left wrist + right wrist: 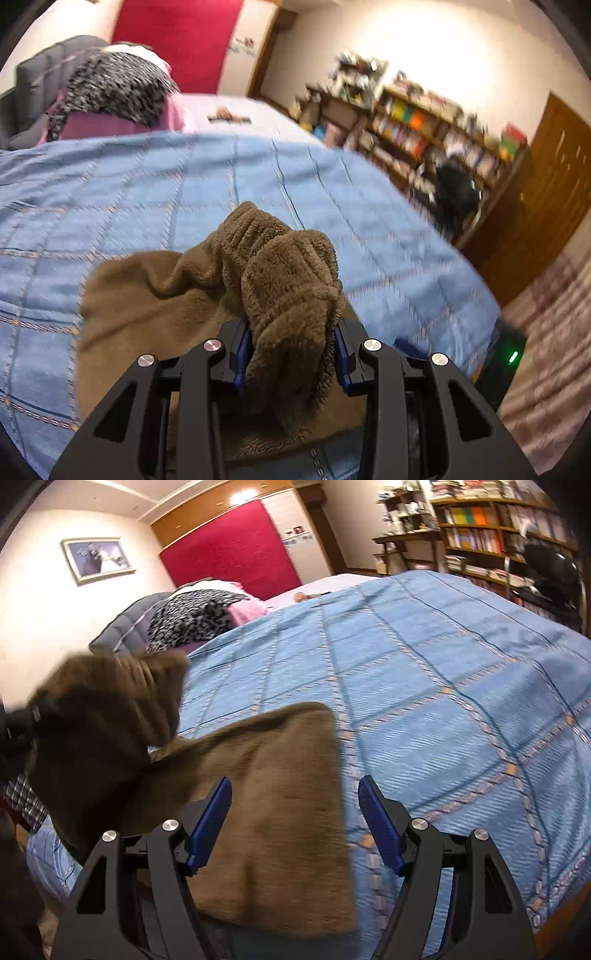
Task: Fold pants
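Observation:
Brown fleece pants [155,295] lie on a blue quilted bedspread [184,184]. My left gripper [291,354] is shut on a bunched, gathered end of the pants, which stands up between the blue pads [240,362]. In the right wrist view the pants [280,812] lie flat below my right gripper [295,819], which is open above the cloth with nothing pressed between its pads [380,823]. The lifted bunch [107,716] hangs blurred at the left, with the left gripper's black body partly showing behind it.
Pillows and a leopard-print cushion [192,616] lie at the head of the bed by a red headboard panel [229,561]. Bookshelves [424,125] and a dark chair [454,192] stand beyond the bed's far side. Carpet [546,332] shows at the right.

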Tool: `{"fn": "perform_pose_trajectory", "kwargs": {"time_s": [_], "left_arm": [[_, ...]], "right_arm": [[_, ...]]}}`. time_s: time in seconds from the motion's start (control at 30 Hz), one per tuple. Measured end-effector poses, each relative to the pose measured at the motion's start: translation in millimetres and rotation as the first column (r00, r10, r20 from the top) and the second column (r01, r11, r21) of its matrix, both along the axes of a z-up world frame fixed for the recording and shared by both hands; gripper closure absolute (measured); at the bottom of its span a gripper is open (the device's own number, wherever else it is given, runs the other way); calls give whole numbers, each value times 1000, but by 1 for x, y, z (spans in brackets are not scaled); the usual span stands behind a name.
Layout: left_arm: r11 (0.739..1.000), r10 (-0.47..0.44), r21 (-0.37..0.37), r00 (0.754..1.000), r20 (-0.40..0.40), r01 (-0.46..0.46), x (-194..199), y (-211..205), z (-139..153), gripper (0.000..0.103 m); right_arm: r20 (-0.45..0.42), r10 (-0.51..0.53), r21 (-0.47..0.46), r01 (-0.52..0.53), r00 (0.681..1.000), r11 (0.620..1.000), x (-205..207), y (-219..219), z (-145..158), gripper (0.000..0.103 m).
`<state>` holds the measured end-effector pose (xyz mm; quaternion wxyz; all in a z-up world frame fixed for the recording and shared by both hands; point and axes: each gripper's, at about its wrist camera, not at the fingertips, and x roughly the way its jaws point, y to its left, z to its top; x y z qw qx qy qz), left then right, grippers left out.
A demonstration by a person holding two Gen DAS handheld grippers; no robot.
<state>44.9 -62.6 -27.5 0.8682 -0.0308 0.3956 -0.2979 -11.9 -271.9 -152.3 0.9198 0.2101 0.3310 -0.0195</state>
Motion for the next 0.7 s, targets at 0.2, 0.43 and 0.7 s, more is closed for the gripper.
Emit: {"fn": "perform_pose_trajectory", "kwargs": {"time_s": [0.2,0.43,0.7], "left_arm": [[986,-96,130,994,-50,102,-13,-41,-48,53],[968,-214,122,976,-43,218,-38,-47,-64,33],[989,-147,-12,986,-78,147,-30,5,-40,33]], "right_arm": [[-13,-29,16,29,999,999,-12,-17,-6,31],[-4,-27,32,28,1000,999,-15,-21,1,31],[25,90,106,-92,996,990,2,-3,21,31]]}}
